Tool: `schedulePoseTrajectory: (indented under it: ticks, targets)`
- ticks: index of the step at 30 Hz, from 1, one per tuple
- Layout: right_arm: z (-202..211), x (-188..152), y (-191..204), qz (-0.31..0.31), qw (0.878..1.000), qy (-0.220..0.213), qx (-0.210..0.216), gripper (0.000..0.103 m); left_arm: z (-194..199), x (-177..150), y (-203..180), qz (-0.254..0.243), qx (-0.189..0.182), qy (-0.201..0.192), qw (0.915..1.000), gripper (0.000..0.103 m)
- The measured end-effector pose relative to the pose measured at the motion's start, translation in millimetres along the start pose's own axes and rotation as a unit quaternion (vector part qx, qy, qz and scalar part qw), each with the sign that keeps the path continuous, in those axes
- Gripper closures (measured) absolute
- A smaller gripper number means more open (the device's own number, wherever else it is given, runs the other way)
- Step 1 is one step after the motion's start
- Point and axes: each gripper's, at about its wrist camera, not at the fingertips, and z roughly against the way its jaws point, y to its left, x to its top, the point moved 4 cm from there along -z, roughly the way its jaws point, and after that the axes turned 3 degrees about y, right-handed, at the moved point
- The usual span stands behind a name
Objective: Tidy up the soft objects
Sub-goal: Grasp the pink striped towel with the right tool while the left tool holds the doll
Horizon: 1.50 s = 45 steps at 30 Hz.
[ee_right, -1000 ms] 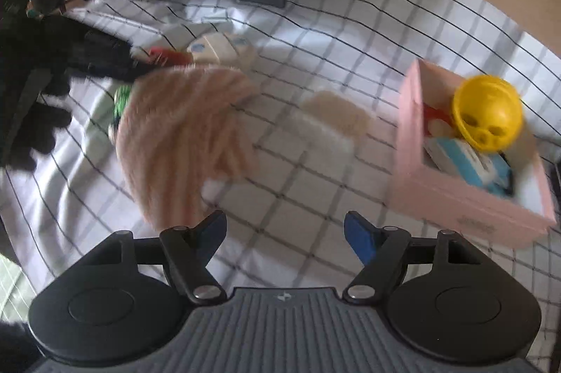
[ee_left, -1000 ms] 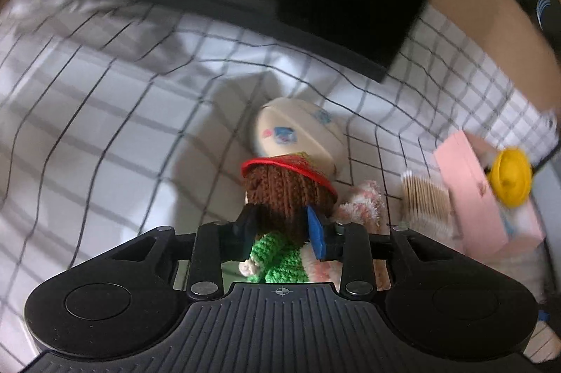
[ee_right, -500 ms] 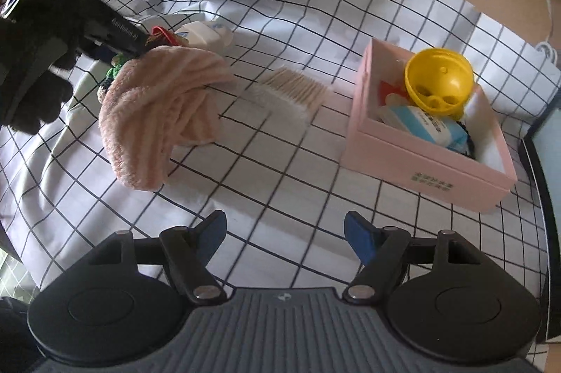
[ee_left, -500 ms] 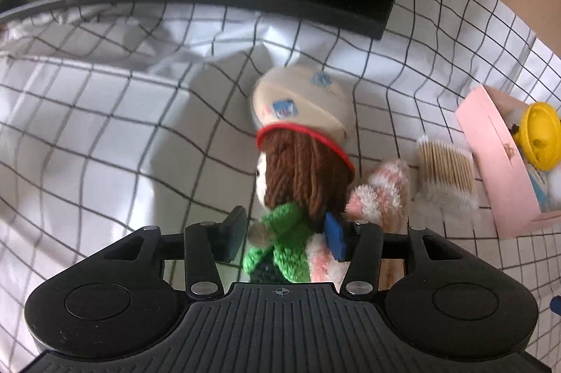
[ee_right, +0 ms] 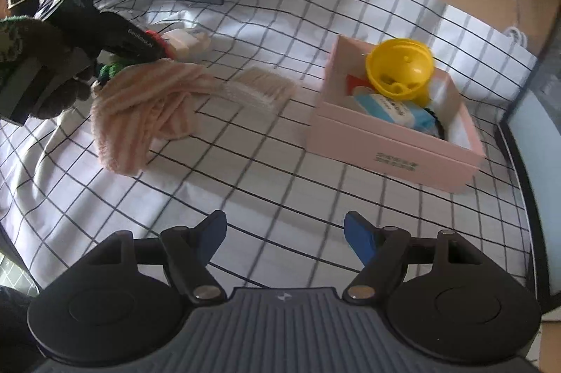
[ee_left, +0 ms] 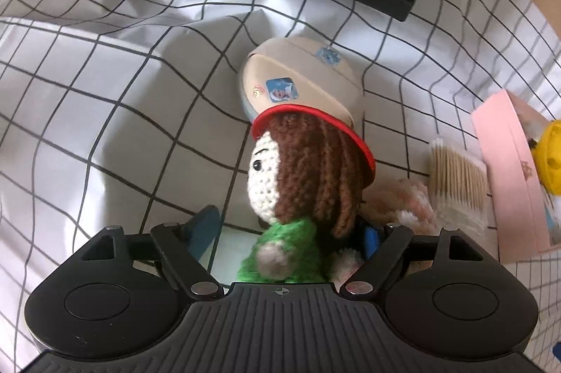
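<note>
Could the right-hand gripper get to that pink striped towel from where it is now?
Probably yes. The right gripper has its fingers spread and empty, and only bare checked cloth lies between it and the towel. The left gripper, at the towel's far edge, might crowd it.

One crocheted doll (ee_left: pixel 301 169), one striped towel (ee_right: pixel 147 99), one cotton-swab bundle (ee_right: pixel 263 87), one pink box (ee_right: pixel 392 134), one yellow ball (ee_right: pixel 399 67)

Crocheted doll (ee_left: pixel 308 176) hides most of the striped towel (ee_left: pixel 403 201); pink box (ee_left: pixel 508 169) runs off frame's right edge.
</note>
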Motion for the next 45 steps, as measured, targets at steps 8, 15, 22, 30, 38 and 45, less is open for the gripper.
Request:
schedulePoseTrajectory:
  ticks: [8,15,22,30,38,45]
  targets:
    - [5,-1,-17,-0.012,1.000,-0.024,0.004,0.028,22,-22,19,0.024,-0.047,-0.029,0.9982,0.058]
    - [-8,9,-2,0.011,0.999,-0.022,0.037,0.028,82,-93,55,0.065,-0.049,-0.104,0.9912,0.061]
    - [-14,34,65,0.094,0.986,-0.038,0.129,0.027,131,-131,90,0.128,-0.044,-0.143,0.9805,0.063]
    - [-39,23,164,0.249,0.953,-0.031,0.168,0.068,172,-151,129,0.144,-0.023,-0.166,0.9753,0.063]
    - [-2,54,121,0.194,0.967,-0.059,0.153,0.090,176,-174,147,0.168,-0.047,-0.187,0.9668,0.063]
    - [-9,121,121,0.112,0.968,-0.068,0.213,0.090,175,-195,156,0.181,-0.059,-0.176,0.9658,0.063]
